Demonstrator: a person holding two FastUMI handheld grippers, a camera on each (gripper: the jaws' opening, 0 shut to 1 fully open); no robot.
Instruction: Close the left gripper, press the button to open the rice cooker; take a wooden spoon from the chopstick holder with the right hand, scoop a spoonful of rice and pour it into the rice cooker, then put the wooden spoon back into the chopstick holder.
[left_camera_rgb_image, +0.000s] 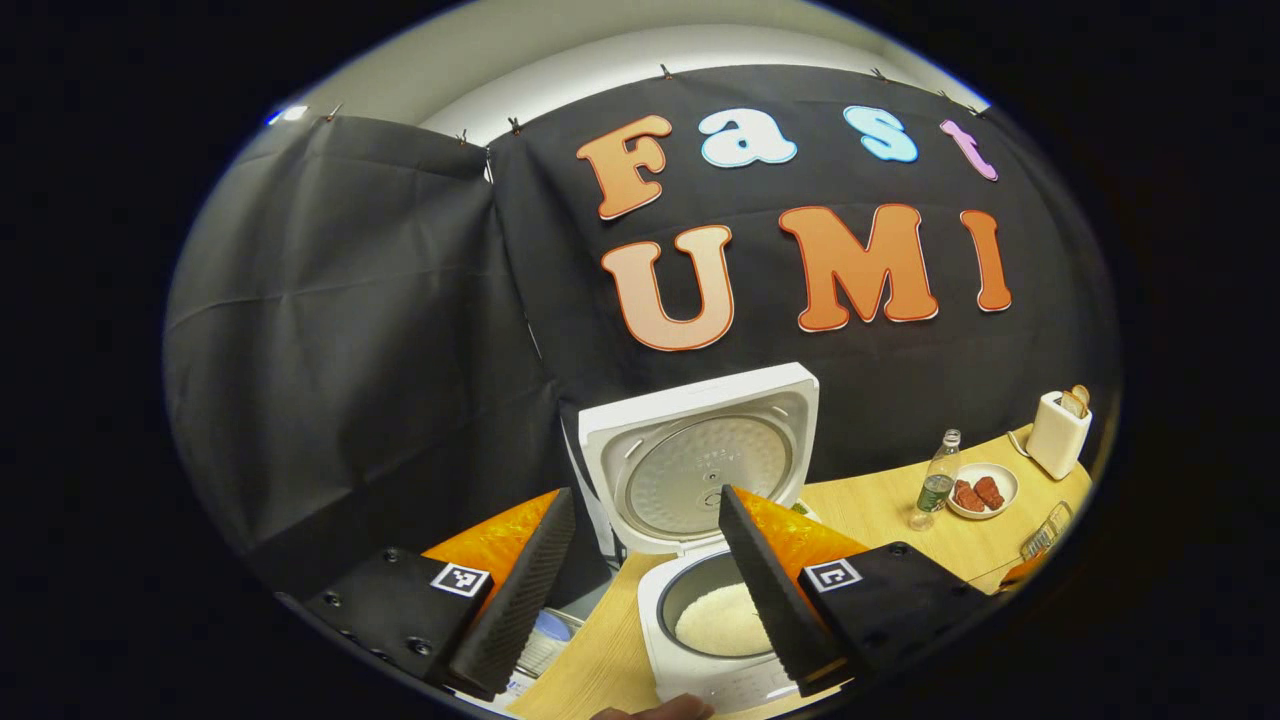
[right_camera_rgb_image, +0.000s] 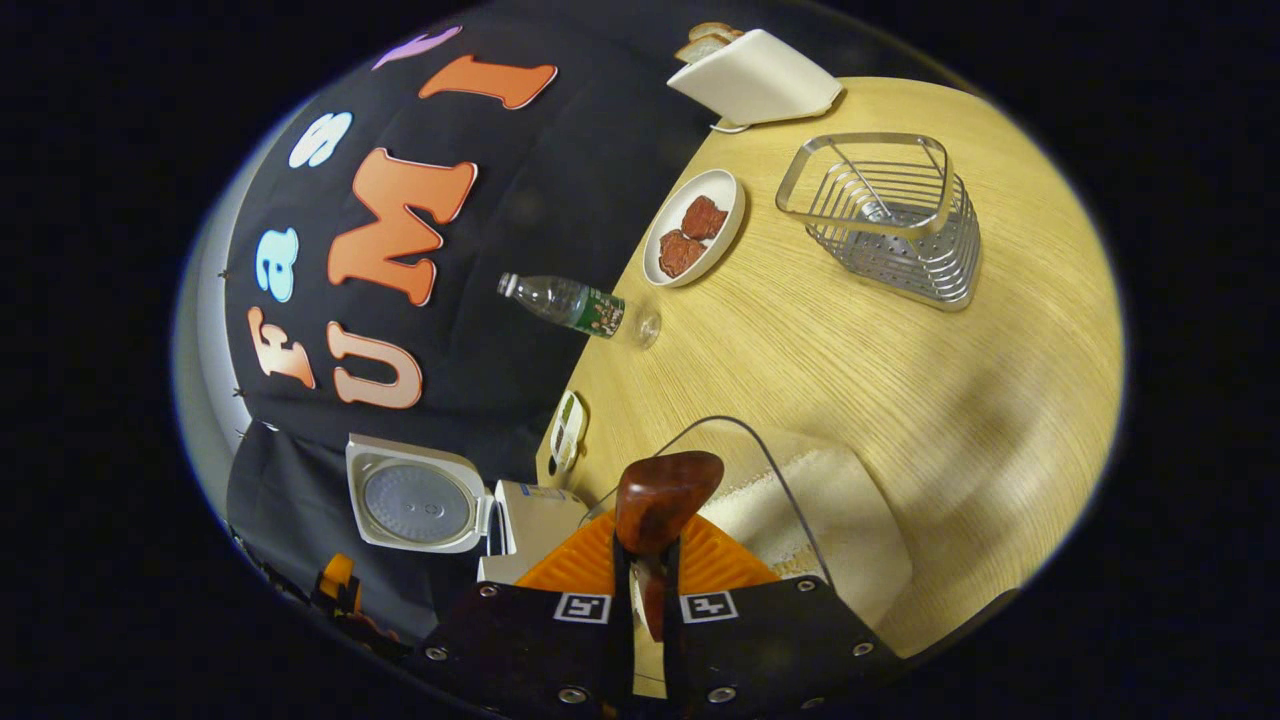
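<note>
The wooden table (right_camera_rgb_image: 900, 380) is spreading across the right gripper view, and its edge is running along the black booth wall. The rice cooker (left_camera_rgb_image: 700, 600) is sitting at the table's left end in the left gripper view with its lid (left_camera_rgb_image: 700, 455) standing upright and wide open, and white rice is lying in its inner pot. In the right gripper view the same cooker (right_camera_rgb_image: 530, 520) is showing low at the left, lid swung back.

A clear container of rice (right_camera_rgb_image: 800, 500) is lying just ahead of the right gripper (right_camera_rgb_image: 648, 590). A wire chopstick holder (right_camera_rgb_image: 890, 220) is standing well apart from it, farther up the table. A white toaster (right_camera_rgb_image: 755, 80) with bread is sitting at the far edge. A plate (right_camera_rgb_image: 695, 240) with brown food is resting between the toaster and a plastic bottle (right_camera_rgb_image: 580, 305).

The right gripper is squeezing its fingers onto the handle of the wooden spoon (right_camera_rgb_image: 665, 500), whose bowl is hanging at the near rim of the rice container.

The left gripper (left_camera_rgb_image: 648, 590) is hovering over the cooker with its fingers spread wide, gripping nothing.
</note>
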